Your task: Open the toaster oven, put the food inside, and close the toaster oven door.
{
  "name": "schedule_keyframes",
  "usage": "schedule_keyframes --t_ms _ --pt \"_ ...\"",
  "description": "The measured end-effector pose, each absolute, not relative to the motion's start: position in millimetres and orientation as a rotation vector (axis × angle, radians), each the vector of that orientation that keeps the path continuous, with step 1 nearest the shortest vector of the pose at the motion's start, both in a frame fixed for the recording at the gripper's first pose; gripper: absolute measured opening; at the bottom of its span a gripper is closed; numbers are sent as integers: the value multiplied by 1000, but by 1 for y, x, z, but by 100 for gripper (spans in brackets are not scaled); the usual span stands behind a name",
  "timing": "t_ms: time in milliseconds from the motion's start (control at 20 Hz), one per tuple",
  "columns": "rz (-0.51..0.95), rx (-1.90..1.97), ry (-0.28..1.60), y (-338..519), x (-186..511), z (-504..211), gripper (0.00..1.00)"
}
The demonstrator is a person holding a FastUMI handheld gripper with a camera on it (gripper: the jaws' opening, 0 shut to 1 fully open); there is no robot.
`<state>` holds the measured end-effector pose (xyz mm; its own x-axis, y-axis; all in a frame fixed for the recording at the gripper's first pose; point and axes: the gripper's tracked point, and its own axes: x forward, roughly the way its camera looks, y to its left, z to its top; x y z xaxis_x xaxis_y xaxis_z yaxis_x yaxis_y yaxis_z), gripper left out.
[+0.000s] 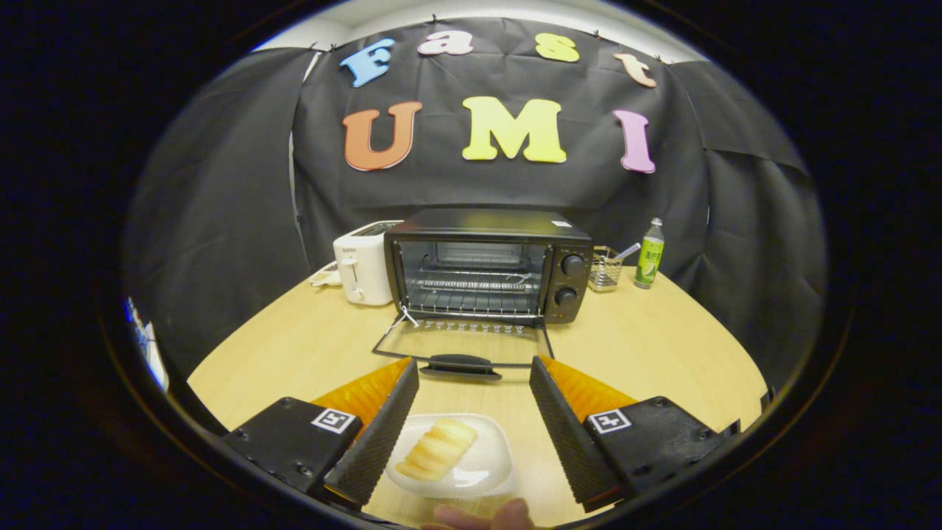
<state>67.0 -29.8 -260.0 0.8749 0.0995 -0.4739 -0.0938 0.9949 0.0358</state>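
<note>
Between the wide-spread, empty fingers of the gripper (473,368) sits a white plate (482,464) bearing what looks like bread (437,449), just short of the toaster oven (489,265), its door (462,344) dropped open.

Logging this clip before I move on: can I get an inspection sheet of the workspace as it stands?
Surface: light wooden table, bare in front.
Job's things: toaster oven, door folded down open, rack bare; white plate with a ridged pastry lying between the fingers.
Clutter: white toaster, wire basket, green bottle.
Grippers: tool open, fingers either side of the plate, not touching it.
Cables: nothing seen.
Surroundings: black cloth wall; a fingertip beside the plate's near edge.
</note>
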Motion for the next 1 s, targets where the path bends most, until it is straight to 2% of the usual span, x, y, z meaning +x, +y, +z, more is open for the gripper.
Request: schedule_keyframes --t_ms 400,750,950,1000 --pt "94 10 614 -7 32 -339 100" --pt "73 77 758 -4 30 -382 99" --pt "91 98 804 1 30 -390 93" --pt "98 104 799 2 31 -388 88"
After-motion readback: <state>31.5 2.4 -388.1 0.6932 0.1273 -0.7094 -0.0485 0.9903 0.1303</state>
